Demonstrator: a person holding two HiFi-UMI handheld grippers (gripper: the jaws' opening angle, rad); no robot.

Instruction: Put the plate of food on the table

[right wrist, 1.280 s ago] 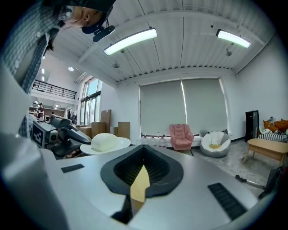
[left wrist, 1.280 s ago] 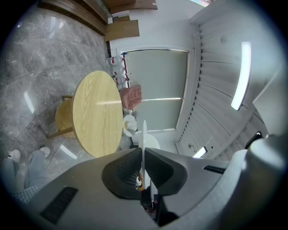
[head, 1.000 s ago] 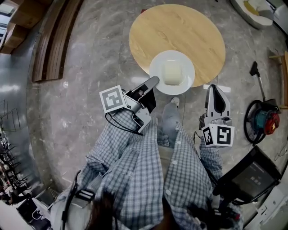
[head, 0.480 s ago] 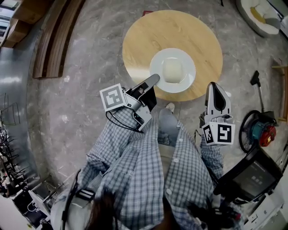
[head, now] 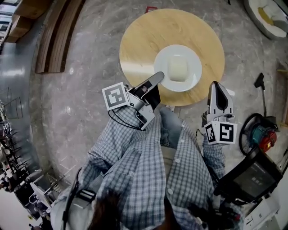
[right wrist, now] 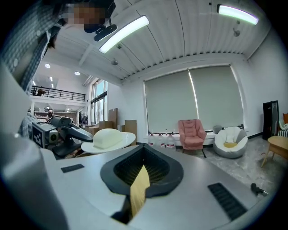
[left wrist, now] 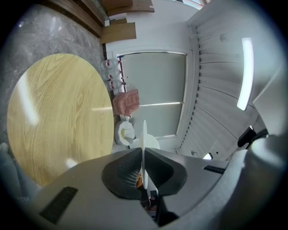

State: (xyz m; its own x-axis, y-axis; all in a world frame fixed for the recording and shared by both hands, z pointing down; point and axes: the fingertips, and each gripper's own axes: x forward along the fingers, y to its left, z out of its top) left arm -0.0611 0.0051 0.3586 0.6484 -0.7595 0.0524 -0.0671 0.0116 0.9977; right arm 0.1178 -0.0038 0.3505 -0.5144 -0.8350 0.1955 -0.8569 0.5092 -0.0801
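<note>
A white plate (head: 178, 68) carrying a pale block of food (head: 177, 69) hangs level over the near half of the round wooden table (head: 148, 31). My left gripper (head: 157, 77) is shut on the plate's near-left rim. In the left gripper view the plate (left wrist: 144, 139) shows edge-on as a thin white line clamped between the jaws, with the table (left wrist: 58, 112) to the left. My right gripper (head: 217, 86) stands shut at the table's near-right edge and holds nothing. The right gripper view shows the plate (right wrist: 109, 139) and the left gripper (right wrist: 60, 128) to its left.
A red and teal vacuum cleaner (head: 260, 128) with hose lies on the stone floor at right. A beanbag seat (head: 270, 13) sits at top right, wooden planks (head: 54, 36) at top left, and a dark screen stand (head: 252, 177) at bottom right. My legs are close to the table.
The plate has moved from the table's near edge further in over the tabletop, still in the left gripper. Both grippers came closer to the table.
</note>
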